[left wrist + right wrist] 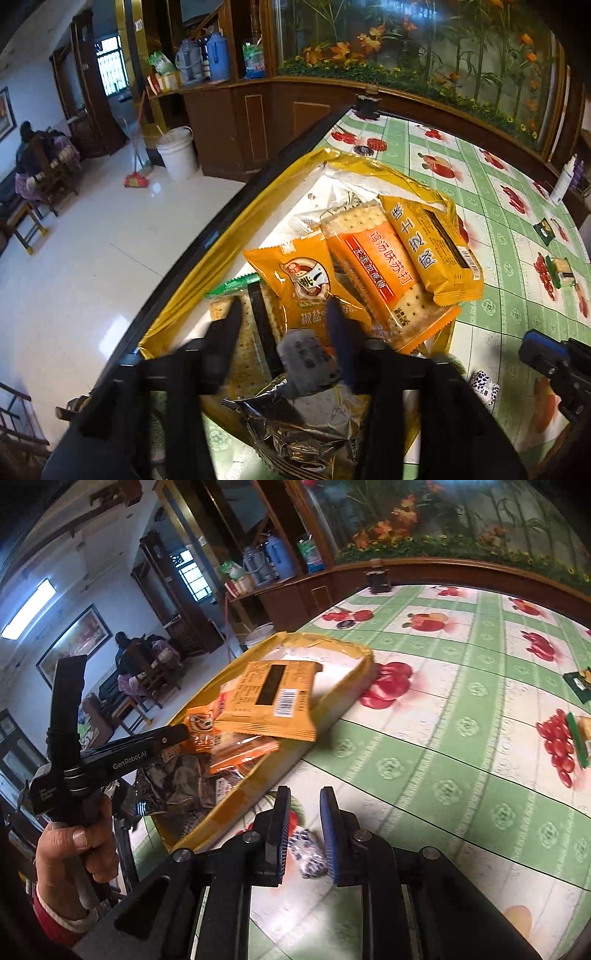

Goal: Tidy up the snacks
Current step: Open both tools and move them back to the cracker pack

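A gold box [207, 258] holds several snack packets: orange cracker packs [373, 266], a yellow pack [432, 243] and a dark foil bag [295, 432]. My left gripper [284, 332] is open over the box; a small grey packet [306, 360] lies blurred between its fingers. In the right wrist view the box [332, 709] lies left. My right gripper [304, 823] is open, its fingers on either side of a blue-and-white wrapped candy [308, 853] on the tablecloth, not closed on it. That candy also shows in the left wrist view [484, 386].
The table has a green fruit-print cloth [443, 757]. Green snack packets [559, 271] lie at the right, also in the right wrist view [580, 738]. A white bottle [563, 181] stands far right, a dark holder [378, 579] at the far edge. The table edge [221, 218] drops to the floor at left.
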A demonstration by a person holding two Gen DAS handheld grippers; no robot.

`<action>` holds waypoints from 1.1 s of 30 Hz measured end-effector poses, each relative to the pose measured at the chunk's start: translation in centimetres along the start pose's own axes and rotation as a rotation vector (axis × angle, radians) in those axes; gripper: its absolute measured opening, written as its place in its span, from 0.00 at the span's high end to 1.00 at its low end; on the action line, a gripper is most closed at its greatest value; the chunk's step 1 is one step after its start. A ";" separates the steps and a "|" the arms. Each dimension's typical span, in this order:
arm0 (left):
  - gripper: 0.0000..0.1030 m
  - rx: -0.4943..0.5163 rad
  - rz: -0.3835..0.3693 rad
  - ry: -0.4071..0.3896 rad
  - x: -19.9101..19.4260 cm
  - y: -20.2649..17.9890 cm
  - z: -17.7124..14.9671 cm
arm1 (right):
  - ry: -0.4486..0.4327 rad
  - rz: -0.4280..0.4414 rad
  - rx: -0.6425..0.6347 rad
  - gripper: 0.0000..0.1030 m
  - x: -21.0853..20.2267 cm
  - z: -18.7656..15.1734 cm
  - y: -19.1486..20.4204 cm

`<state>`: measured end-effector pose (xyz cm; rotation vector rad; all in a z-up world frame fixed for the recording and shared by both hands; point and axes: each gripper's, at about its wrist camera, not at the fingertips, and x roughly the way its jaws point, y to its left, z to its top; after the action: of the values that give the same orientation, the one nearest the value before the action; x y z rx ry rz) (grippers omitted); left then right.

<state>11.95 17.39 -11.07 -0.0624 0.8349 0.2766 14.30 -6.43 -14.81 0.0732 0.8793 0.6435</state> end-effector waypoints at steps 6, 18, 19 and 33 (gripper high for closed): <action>0.23 0.023 0.038 -0.071 -2.1 -0.5 0.2 | -0.016 -0.030 0.050 0.74 -1.7 -0.9 -2.9; 0.23 0.056 -0.027 -0.068 -3.3 -4.1 1.0 | -0.057 -0.115 0.163 0.60 -5.2 -2.6 -9.2; 0.23 0.062 -0.038 -0.066 -3.4 -4.7 1.0 | -0.061 -0.127 0.178 0.58 -5.6 -2.8 -10.0; 0.23 0.333 -0.247 0.034 -2.1 -18.4 0.7 | -0.182 -0.278 0.344 0.29 -11.1 -0.4 -21.1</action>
<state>16.01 -0.63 -10.08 0.1412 0.8883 -0.0973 19.35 -29.74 -14.06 0.3088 0.7980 0.2170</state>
